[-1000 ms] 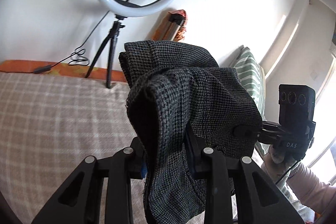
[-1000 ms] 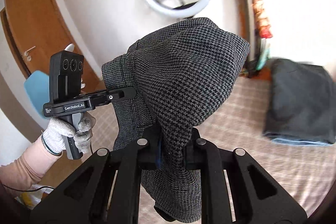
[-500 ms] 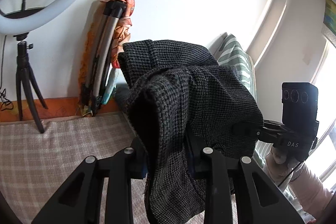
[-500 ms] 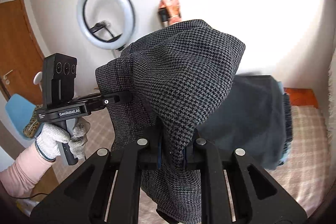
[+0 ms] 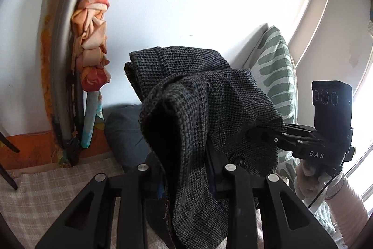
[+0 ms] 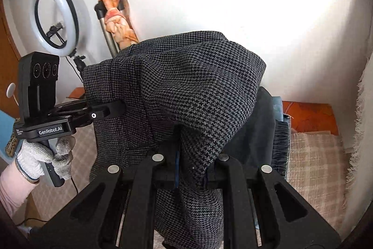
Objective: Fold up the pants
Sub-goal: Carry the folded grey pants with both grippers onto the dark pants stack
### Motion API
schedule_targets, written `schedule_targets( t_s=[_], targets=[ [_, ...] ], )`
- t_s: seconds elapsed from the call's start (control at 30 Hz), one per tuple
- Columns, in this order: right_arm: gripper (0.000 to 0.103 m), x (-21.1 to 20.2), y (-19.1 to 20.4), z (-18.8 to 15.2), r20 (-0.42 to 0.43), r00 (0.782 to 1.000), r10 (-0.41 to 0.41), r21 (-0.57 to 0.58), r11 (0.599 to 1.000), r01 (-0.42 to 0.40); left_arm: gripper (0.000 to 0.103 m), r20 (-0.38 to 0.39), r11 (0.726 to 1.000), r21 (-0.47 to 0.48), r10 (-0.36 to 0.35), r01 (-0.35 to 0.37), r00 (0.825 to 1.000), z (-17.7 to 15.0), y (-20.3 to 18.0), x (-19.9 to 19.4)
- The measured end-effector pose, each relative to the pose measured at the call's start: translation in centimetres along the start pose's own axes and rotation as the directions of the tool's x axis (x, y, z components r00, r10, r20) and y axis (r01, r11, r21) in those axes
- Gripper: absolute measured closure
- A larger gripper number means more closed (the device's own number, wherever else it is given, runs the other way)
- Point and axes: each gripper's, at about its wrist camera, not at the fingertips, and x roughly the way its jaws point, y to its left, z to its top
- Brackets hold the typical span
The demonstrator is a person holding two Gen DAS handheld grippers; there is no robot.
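White wall fills the background of both views, with a checked beige bedcover (image 6: 312, 162) below it and an orange band along the wall's foot. Compared with a second ago, the left wrist view has swung away from the ring light, which filled the top of that frame then and is gone from it now; a folded frame wrapped in floral orange cloth (image 5: 93, 22) stands at the left instead, leaning on the wall. The right wrist view has turned as well: the ring light (image 6: 59, 18) now sits small at the far left, and the dark folded garment (image 6: 268, 132) that lay well off to the right a second ago now lies directly behind the pants. A green striped pillow (image 5: 275, 69) shows at the right of the left view, against the wall.

The pants (image 5: 209, 113), a grey houndstooth weave, are held up in the air above the bedcover, bunched and draped over both tools. The left gripper (image 5: 186, 176) has its jaws drawn narrow on a thick fold of the pants, cloth spilling down between and over the fingers. The right gripper (image 6: 190, 169) is likewise pinched narrow on a fold of the same cloth, which hangs below it. Each tool appears in the other's view, its tip buried in the fabric, so the exact contact there is probably a pinch but is hidden. The gloved left hand (image 6: 44, 155) grips its handle.
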Motion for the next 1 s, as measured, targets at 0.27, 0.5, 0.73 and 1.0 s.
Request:
schedule_targets(
  t_s=[0.27, 0.5, 0.73, 1.0],
  targets=[
    [0.083, 5.1, -3.4, -0.8, -0.075, 0.997, -0.008, 0.041, 0.999, 0.011, 0.078, -0.061, 0.998, -0.032, 0.053, -0.055, 0.997, -0.3, 2.2, 5.3],
    [0.030, 4.0, -7.1, -0.8, 0.000, 0.987, 0.159, 0.210, 0.965, -0.155, 0.075, -0.126, 0.987, 0.006, 0.162, -0.162, 0.979, -0.6, 3.2, 7.5],
    [0.053, 6.2, -11.4, -0.5, 0.053, 0.984, 0.171, 0.421, 0.889, -0.177, 0.068, -0.111, 0.976, 0.053, 0.217, -0.212, 0.970, -0.1, 3.1, 6.0],
    [0.088, 7.4, -7.5, 0.9, -0.025, 0.986, -0.163, 0.184, 0.969, 0.165, 0.068, -0.119, 0.983, 0.125, 0.153, -0.138, 0.981, -1.1, 0.4, 3.7]
  ],
)
